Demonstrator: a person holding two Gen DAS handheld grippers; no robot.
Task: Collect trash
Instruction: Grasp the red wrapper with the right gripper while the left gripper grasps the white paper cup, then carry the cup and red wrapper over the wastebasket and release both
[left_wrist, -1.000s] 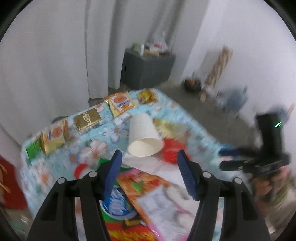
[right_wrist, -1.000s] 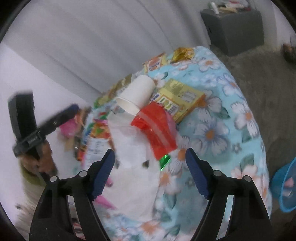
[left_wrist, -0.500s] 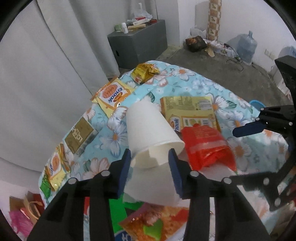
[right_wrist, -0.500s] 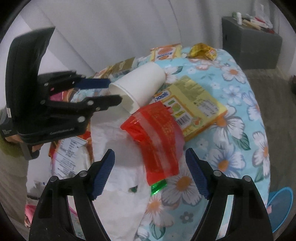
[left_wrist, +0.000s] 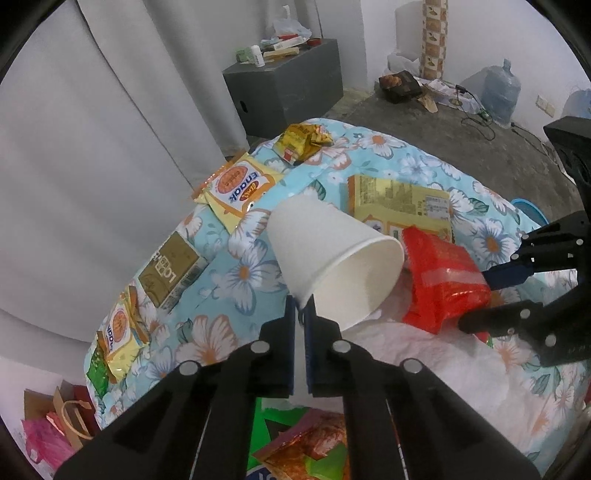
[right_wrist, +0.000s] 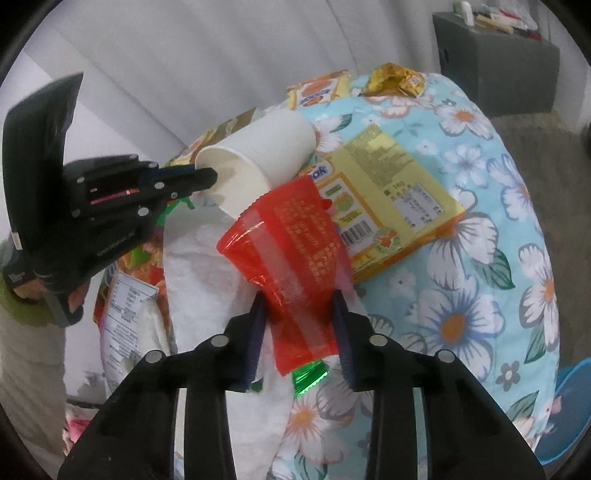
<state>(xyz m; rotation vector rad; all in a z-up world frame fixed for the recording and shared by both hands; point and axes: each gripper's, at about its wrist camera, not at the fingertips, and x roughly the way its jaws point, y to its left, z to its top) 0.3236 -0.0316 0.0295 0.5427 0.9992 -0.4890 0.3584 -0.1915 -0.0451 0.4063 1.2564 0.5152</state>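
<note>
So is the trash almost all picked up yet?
Not yet; nothing looks binned so far. In hand: the left gripper has just closed on the white paper cup at its rim, and the right gripper has just closed around the red wrapper. Left on the flowery cloth: the yellow packet, the Enaak packet and the gold wrapper.

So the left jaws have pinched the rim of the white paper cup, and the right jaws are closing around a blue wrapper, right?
Not quite: the wrapper between the right jaws is red, not blue, as the right wrist view shows. The left jaws do pinch the white paper cup by its rim.
</note>
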